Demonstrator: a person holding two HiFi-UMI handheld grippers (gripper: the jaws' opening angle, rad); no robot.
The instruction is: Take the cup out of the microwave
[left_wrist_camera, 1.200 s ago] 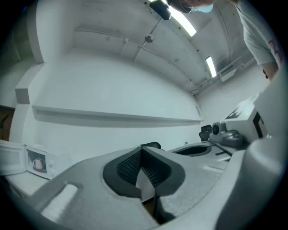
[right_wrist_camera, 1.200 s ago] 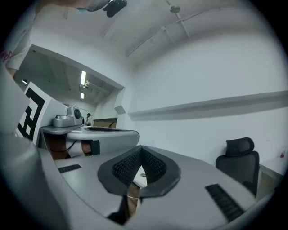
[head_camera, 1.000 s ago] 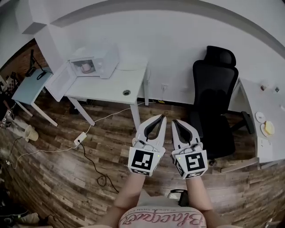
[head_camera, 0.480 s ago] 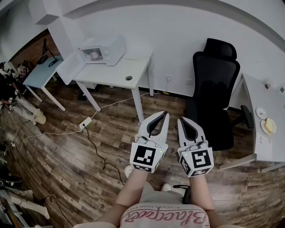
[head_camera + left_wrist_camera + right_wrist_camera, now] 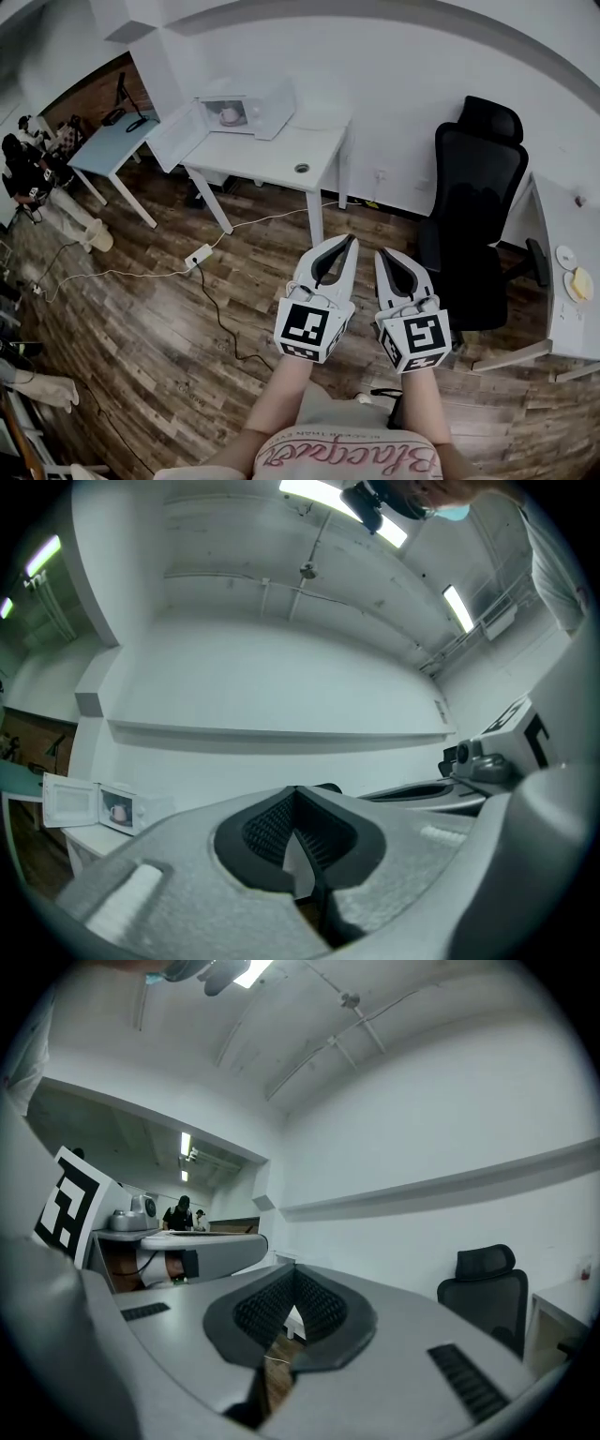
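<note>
- Cup stands inside the microwave, whose door is open, on the white worktop far ahead.
- I hold the left hand-held gripper and the right hand-held gripper closed and empty, side by side, because nothing is in reach yet.
- I judge that the approach toward the worktop comes first, before any jaw opens.

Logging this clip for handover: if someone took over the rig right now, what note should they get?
Claws: left claw shut, empty; right claw shut, empty. Both are over the wooden floor, well short of the table.
Things: pink cup sits inside the microwave on the white table; its door stands open.
Done: door open.
Left: approach, open a claw, grip the cup, bring it out.
</note>
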